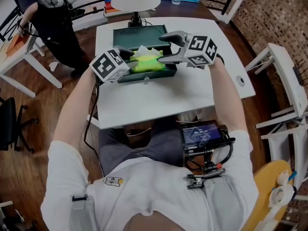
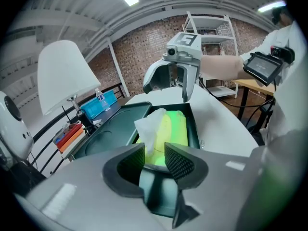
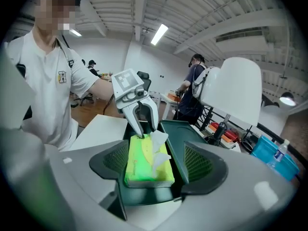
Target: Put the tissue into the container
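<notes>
Plainly, the white counter (image 1: 159,100) is there to carry the dark green container (image 1: 144,77), which sits in the upper middle of the head view with its lid (image 1: 139,35) swung open toward the top of the frame, leaving the tub free to load. The yellow-green tissue pack (image 1: 150,62) already lies flat inside the tub, running along its length, and a white sheet (image 2: 150,124) stands up from its top. The placing looks all but done, and the two tools seem to be there to settle or free the pack. Both bare forearms reach up from the bottom of the head view and close in on the container, the left arm (image 1: 77,105) to its left end and the right arm (image 1: 231,95) to its right end. The right tongs (image 3: 156,154) are spread wide, straddling one end of the pack and gripping nothing. The left tongs (image 2: 155,154) are set narrower, just over the other end, and they appear to clamp nothing.
</notes>
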{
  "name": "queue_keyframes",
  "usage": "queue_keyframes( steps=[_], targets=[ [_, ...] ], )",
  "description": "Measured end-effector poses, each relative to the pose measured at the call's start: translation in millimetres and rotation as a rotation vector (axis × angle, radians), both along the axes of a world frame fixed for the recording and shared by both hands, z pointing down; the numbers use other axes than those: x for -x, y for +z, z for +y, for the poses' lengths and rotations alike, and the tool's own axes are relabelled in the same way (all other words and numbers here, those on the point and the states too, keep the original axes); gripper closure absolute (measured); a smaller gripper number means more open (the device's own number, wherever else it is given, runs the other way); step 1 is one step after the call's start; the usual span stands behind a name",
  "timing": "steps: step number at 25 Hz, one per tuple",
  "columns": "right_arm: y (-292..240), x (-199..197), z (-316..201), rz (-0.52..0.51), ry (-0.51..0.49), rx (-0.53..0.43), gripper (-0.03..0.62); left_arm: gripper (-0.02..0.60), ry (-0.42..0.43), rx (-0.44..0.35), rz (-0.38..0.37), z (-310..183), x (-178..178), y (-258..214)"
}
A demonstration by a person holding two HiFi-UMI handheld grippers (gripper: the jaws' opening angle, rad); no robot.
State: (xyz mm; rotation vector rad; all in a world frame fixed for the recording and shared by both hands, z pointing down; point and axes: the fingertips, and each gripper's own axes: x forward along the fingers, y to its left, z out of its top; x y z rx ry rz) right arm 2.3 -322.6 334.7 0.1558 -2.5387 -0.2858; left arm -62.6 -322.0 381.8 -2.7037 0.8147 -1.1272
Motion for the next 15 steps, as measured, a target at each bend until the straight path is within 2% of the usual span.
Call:
queue_keyframes(
  steps=[4, 8, 11, 13, 15],
  targets=[
    [-18.8, -9.1, 4.1, -0.066, 0.035, -0.019, 0.258, 0.454, -0.016, -0.066, 0.036, -0.1, 0.8, -20.8],
    [-44.2, -14.5, 22.8, -0.151, 0.049, -0.044, 0.312, 0.454, -0.002, -0.127, 0.111, 16.5, -4.1, -53.7],
    [-62.0, -19.3, 51.4, -0.229, 0.050, -0.080, 0.400, 0.461, 0.025, -0.165, 0.198, 44.6, -7.1, -75.1],
    [-64.3, -24.1, 74.7, -0.277, 0.054, -0.089, 0.464, 0.514, 0.026, -0.181, 0.264, 67.3, -6.5, -79.8],
    [-59.2, -29.9, 97.2, -0.321, 0.068, -0.084, 0.517, 0.541, 0.019, -0.179, 0.323, 89.8, -5.6, -75.3]
  ],
)
